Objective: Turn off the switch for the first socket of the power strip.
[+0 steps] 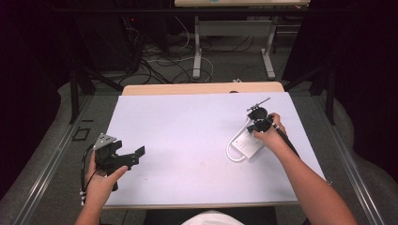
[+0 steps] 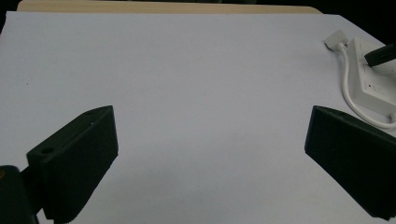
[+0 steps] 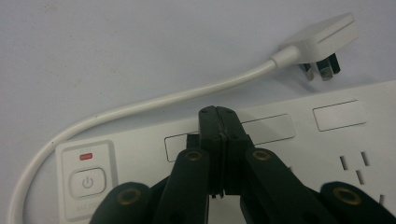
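Observation:
A white power strip (image 1: pixel 245 146) lies on the right side of the white table cover (image 1: pixel 187 126), with its white cable (image 1: pixel 230 151) looping off the near end. My right gripper (image 1: pixel 256 127) is down on the strip. In the right gripper view its jaws are pressed together, and the gripper (image 3: pixel 218 113) tip rests on the power strip (image 3: pixel 327 140) between the power button (image 3: pixel 88 182) and the sockets. The plug (image 3: pixel 322 39) lies on the cover beyond the strip. My left gripper (image 1: pixel 130 153) hovers open at the front left, and the left gripper (image 2: pixel 210 126) has nothing between its jaws.
A wooden table edge (image 1: pixel 202 88) runs along the back of the cover. Beyond it, desk legs (image 1: pixel 197 51) and loose cables (image 1: pixel 159 65) lie on the floor. From the left gripper view, the power strip (image 2: pixel 373 84) is far right.

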A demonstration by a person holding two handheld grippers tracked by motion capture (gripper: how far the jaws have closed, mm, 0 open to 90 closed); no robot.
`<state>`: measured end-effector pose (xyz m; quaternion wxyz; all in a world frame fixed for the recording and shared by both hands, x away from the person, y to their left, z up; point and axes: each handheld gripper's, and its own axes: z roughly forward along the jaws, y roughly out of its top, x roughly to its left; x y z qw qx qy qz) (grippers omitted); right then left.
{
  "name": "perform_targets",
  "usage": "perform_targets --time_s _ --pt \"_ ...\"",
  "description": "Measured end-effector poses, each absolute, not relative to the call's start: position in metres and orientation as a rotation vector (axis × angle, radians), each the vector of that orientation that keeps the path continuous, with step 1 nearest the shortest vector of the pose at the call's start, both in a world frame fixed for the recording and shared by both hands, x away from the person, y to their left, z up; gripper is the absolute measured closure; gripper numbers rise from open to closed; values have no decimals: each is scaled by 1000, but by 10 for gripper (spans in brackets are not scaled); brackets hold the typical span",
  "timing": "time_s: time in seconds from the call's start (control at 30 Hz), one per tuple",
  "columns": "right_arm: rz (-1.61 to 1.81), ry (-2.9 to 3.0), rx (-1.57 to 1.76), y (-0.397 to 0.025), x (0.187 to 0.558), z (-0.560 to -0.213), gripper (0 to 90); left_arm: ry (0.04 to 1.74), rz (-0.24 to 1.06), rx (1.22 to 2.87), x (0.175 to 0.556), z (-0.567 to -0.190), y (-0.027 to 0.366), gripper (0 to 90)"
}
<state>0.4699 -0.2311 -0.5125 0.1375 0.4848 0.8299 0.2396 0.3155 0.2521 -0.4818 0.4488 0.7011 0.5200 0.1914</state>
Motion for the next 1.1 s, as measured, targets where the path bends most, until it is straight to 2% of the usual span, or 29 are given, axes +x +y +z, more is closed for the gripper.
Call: perform_targets --time_s 1.1 --pt "699 2404 1414 -234 472 -515 900 1287 475 1735 315 -482 252 26"
